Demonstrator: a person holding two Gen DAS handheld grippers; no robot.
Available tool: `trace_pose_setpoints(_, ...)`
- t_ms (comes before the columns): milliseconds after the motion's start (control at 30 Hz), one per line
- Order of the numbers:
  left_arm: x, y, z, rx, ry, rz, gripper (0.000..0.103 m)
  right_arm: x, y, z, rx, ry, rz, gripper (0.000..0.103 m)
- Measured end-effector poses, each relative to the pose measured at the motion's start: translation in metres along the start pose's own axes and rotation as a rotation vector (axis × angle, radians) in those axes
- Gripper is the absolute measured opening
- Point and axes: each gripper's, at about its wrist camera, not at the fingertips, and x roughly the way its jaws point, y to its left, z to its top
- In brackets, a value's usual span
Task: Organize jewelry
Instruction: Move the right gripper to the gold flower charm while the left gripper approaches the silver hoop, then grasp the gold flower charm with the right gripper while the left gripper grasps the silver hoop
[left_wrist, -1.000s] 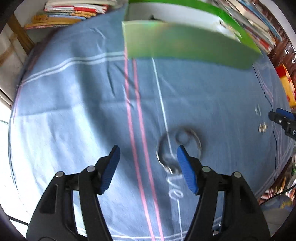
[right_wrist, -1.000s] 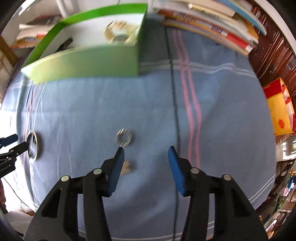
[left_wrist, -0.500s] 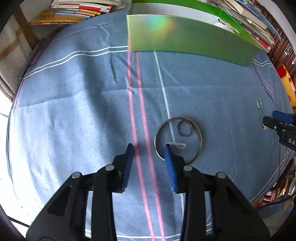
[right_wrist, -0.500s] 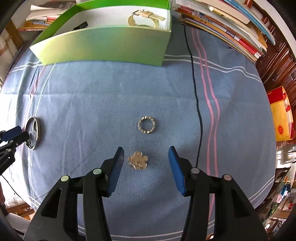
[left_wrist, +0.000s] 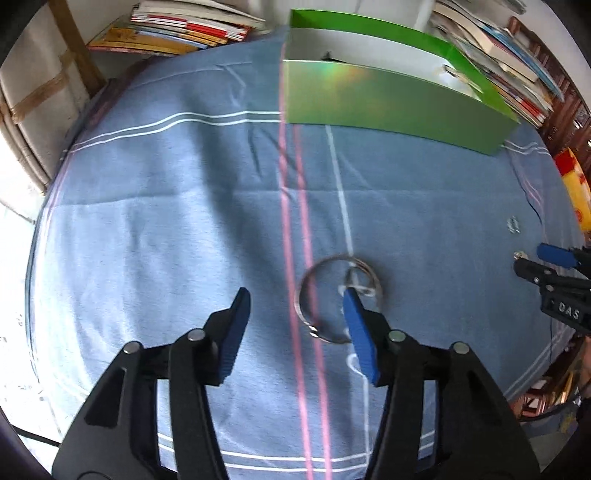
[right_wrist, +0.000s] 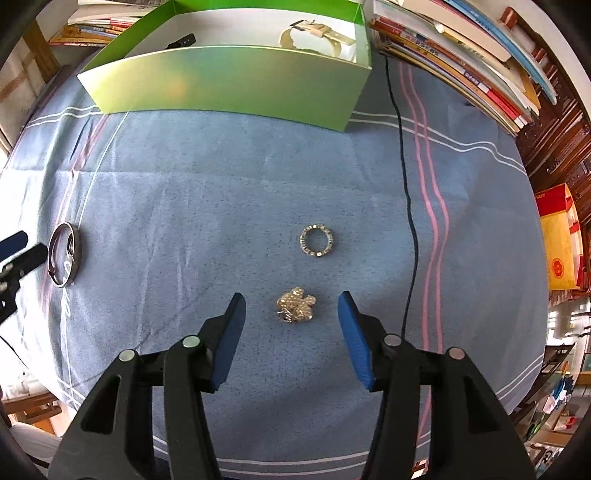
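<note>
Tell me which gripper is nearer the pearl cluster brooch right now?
Right. The right gripper is open with the pearl cluster brooch between its fingers; the left gripper is far off beside the silver bangle.

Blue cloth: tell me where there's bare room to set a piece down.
Bare cloth spans from the bangle to the small ring, before the green box. Crowded: the pearl brooch lies between the right gripper's open fingers.
</note>
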Motion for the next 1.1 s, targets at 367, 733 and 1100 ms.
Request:
trace_pose_setpoints(367,0.018,-0.035,-0.009,0.1,0.06,-0.021,0.057,-0.001,-0.01,-0.006,0.027,-0.007,-0.001,0.058)
trace_pose_setpoints(733,0.026,-0.026,-0.007,0.068,0.069,-0.053,0.016,0.007,-0.028,0.001,0.041,-0.012,0.003,0.058)
trace_pose_setpoints(1100,0.017,0.02,-0.01,-0.063,0.086,-0.125,0.031,0.002,-0.036,0.004,0.088,-0.034,0.004,0.058)
